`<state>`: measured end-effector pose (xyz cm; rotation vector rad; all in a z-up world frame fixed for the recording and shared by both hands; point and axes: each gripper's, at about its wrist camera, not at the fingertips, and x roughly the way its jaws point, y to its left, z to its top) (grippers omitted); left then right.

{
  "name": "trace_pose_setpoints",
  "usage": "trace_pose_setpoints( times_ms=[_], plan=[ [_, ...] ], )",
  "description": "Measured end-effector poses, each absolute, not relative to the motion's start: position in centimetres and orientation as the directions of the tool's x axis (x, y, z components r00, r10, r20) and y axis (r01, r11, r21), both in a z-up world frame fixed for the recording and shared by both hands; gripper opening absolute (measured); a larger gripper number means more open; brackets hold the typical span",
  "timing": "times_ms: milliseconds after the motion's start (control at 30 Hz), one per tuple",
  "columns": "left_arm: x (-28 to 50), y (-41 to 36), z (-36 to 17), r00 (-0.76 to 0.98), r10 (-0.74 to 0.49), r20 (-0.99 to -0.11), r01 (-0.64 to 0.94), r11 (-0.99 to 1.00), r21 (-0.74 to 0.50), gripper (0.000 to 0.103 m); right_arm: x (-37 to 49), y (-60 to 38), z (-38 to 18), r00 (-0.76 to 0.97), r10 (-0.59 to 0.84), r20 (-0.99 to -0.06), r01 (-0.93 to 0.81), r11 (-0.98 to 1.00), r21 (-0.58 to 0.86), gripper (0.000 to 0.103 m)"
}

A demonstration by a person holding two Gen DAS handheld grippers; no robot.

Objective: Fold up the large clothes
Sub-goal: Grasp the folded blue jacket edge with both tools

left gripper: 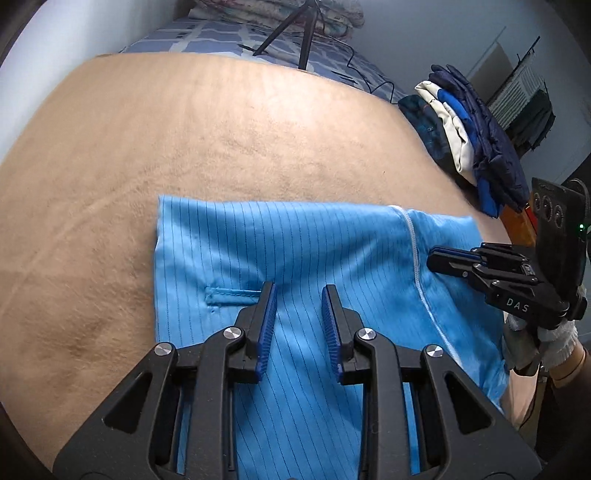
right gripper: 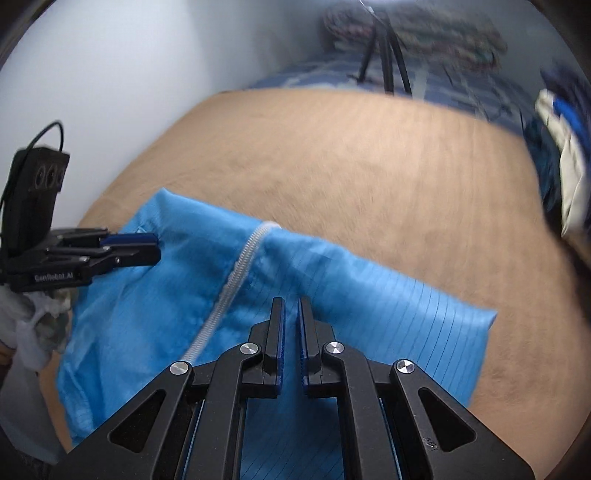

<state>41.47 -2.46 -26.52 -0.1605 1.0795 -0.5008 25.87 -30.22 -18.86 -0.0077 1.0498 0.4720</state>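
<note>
Blue garment on tan blanket, both grippers over it

Blue pinstriped garment (left gripper: 295, 251) lies folded flat on tan blanket (left gripper: 184, 129), near edge closest to the cameras. Left gripper (left gripper: 299, 295) hovers above it, jaws parted, nothing between the blue pads; cloth shows through the gap. Right gripper (right gripper: 291, 306) is nearly closed, only a slim gap, no cloth pinched that I can see. White zipper (right gripper: 236, 280) runs down the garment between the two grippers. A gloved hand (left gripper: 554, 339) holds the right gripper. Further right, stack of folded clothes (left gripper: 472, 140). Far back, tripod (left gripper: 295, 33) on patterned bedding (left gripper: 221, 37). Right view blurred.
</note>
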Motion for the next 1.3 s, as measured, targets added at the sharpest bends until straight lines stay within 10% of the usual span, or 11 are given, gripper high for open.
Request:
trace_pose_setpoints(
  times_ms=[667,1133,1300],
  plan=[
    [38.0,2.8,-26.8,0.443,-0.423,-0.790,0.261,0.904,-0.338,0.035,22.2,-41.0,-19.8,0.502,0.328,-0.801,-0.146,0.944,0.295,0.015],
    [37.8,8.4,-26.1,0.389,-0.603,-0.696,0.099,0.779,-0.619,0.058,20.0,-42.3,-15.6,0.545,0.412,-0.730,-0.178,0.908,0.380,0.026],
    [38.3,10.2,-28.4,0.316,-0.716,-0.622,-0.009,0.653,-0.757,0.061,19.4,-42.8,-17.6,0.489,0.445,-0.750,-0.125,0.887,0.445,0.060]
  ],
)
